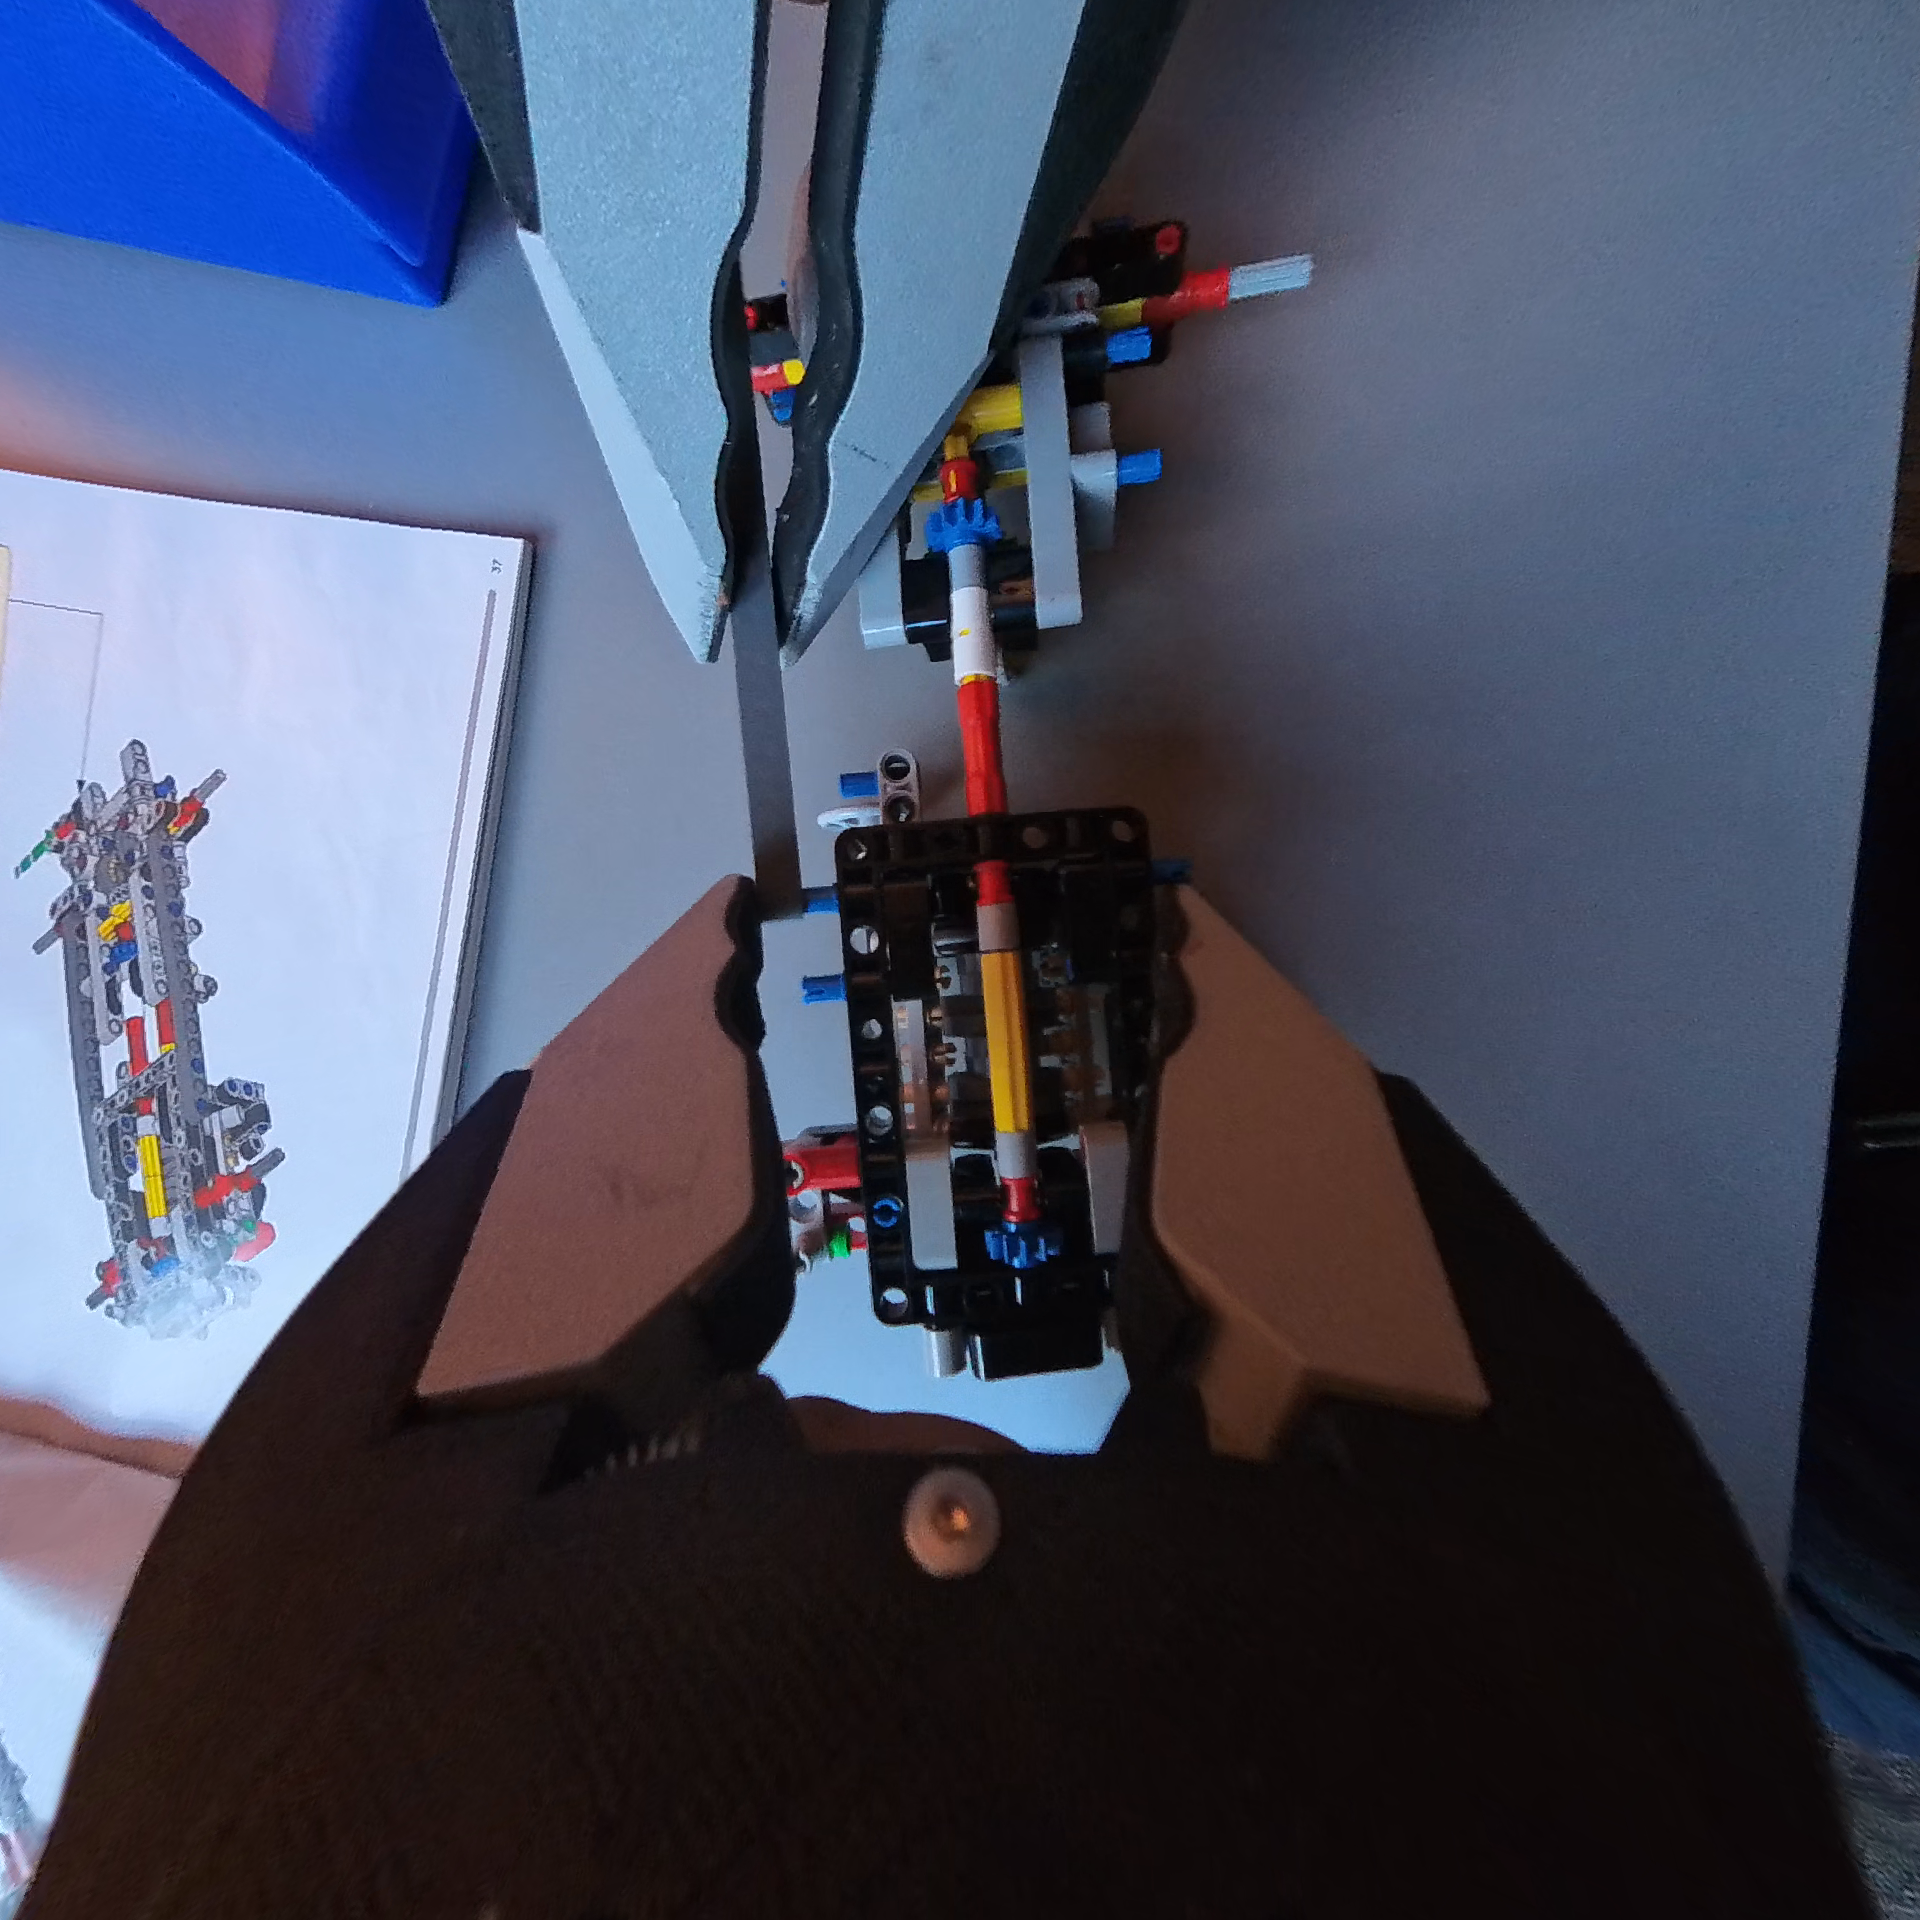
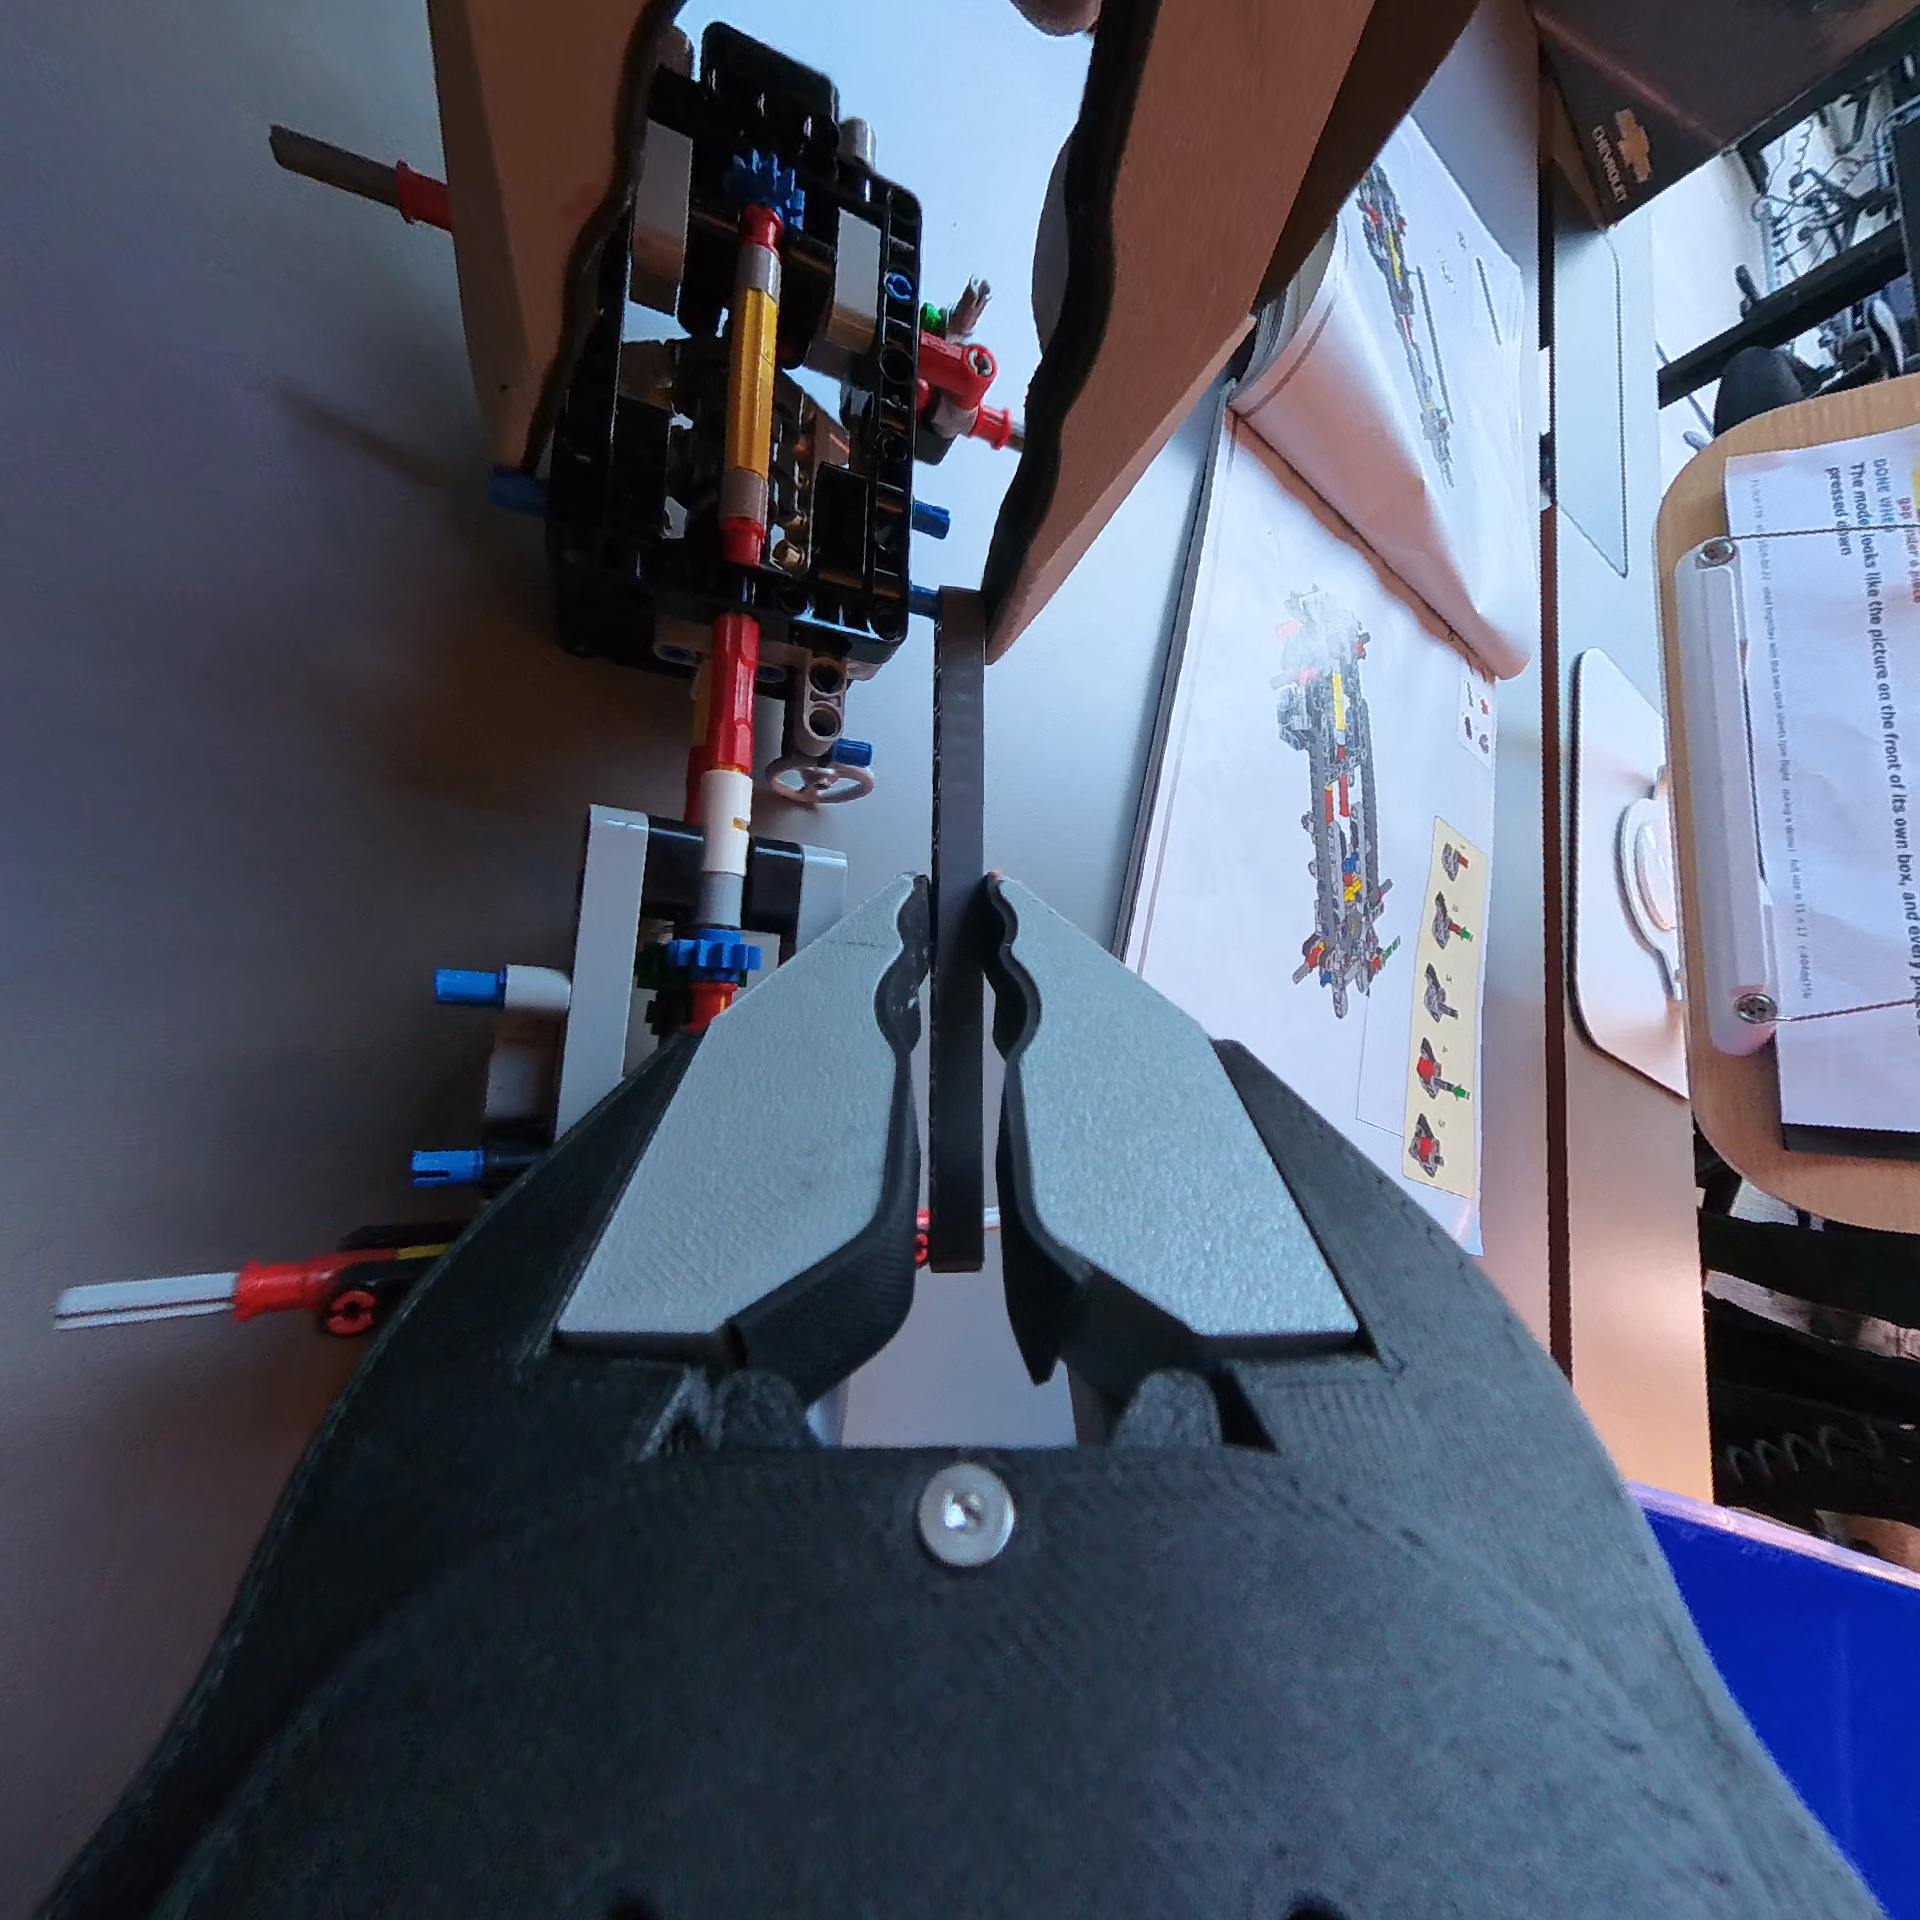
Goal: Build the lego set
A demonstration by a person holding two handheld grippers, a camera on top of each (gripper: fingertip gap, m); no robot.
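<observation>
My left gripper [image 1: 961, 888] straddles the black frame [image 1: 862, 1039] of a brick-built model on the grey table. Its right pad lies on the frame's side, and its left pad meets a red pin [image 1: 821, 1164] sticking out of the model. A red axle [image 1: 979, 748] joins the frame to a grey and black assembly [image 1: 1039, 499]. My right gripper [image 2: 956, 883] is shut on a long dark grey beam [image 2: 958, 748], held edge-on. The beam's far end [image 1: 774, 862] sits by a blue pin [image 1: 821, 899] on the frame, next to my left fingertip [image 1: 727, 914].
An open instruction booklet [image 1: 260, 831] lies beside the model and also shows in the right wrist view [image 2: 1299, 831]. A blue bin [image 1: 208, 156] stands by the booklet. A small grey connector [image 1: 896, 774] and a grey wheel [image 2: 821, 779] lie between the model's halves. The table's edge [image 1: 1860, 935] runs at the right. The left gripper's tips are roughly 6 cm from the right gripper's.
</observation>
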